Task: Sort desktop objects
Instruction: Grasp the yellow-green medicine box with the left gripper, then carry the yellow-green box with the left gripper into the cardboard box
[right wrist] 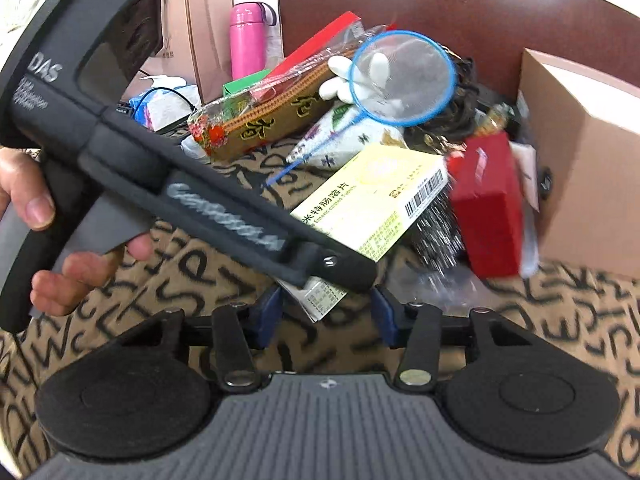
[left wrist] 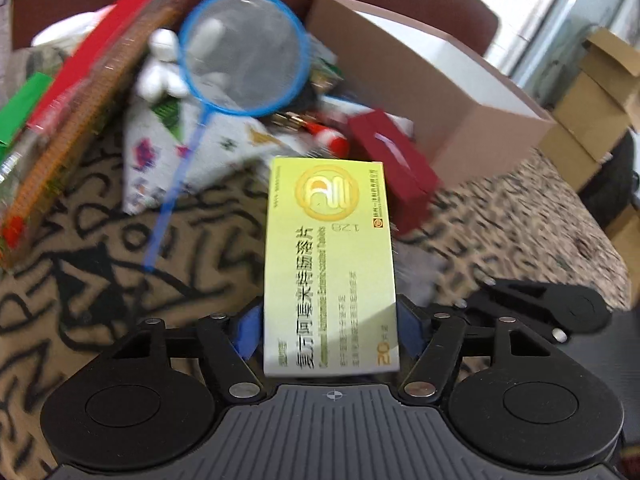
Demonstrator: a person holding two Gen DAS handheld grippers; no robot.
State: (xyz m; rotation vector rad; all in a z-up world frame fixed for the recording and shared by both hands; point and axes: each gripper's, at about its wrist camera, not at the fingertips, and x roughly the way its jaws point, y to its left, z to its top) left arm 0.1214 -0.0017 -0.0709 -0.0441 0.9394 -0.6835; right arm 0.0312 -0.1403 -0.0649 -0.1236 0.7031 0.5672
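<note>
My left gripper [left wrist: 330, 328] is shut on a yellow-green medicine box [left wrist: 330, 264] and holds it above the patterned cloth. The same box [right wrist: 372, 200] shows in the right wrist view, held by the left gripper's black body [right wrist: 200, 184]. My right gripper [right wrist: 326, 316] is open and empty, just behind and below the box. A red box [left wrist: 394, 168] [right wrist: 490, 204] lies beside an open cardboard box [left wrist: 432, 92] [right wrist: 580, 152]. A blue hand net [left wrist: 244, 52] [right wrist: 402, 78] rests on the pile.
A pile holds a brown-and-red packet [right wrist: 264, 120], a white toy [left wrist: 160, 68], a patterned white pouch [left wrist: 188, 152] and a steel scrubber [right wrist: 436, 232]. A pink bottle [right wrist: 248, 40] stands at the back. A brown chair back [right wrist: 460, 4] rises behind. Stacked cartons [left wrist: 592, 108] stand right.
</note>
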